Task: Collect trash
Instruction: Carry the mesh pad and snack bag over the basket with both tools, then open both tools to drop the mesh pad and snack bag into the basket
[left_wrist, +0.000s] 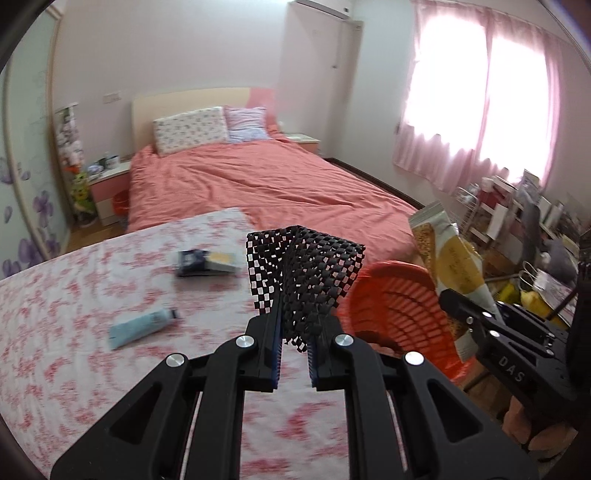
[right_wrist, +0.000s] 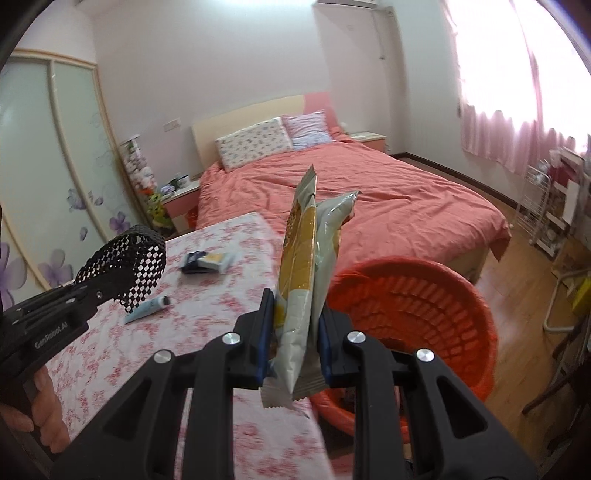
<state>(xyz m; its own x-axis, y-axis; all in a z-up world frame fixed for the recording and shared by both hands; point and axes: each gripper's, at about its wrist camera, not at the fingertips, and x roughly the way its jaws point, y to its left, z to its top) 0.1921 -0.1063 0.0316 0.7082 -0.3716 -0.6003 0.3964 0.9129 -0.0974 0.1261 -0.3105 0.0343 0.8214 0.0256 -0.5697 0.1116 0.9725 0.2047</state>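
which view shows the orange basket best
The right wrist view: the orange basket shows nearly its whole rim and slatted inside, beside the table's edge. In the left wrist view the black mesh piece and the snack wrapper cover its sides, leaving only a middle part.

Two markings can be read, both on gripper bodies. In the left wrist view, the right gripper carries the raised letters "DAS" on its black side, low at the far right. In the right wrist view, the left gripper bears "GenRobot.AI" in pale letters along its black side. Print on the snack wrappers is too blurred to read.
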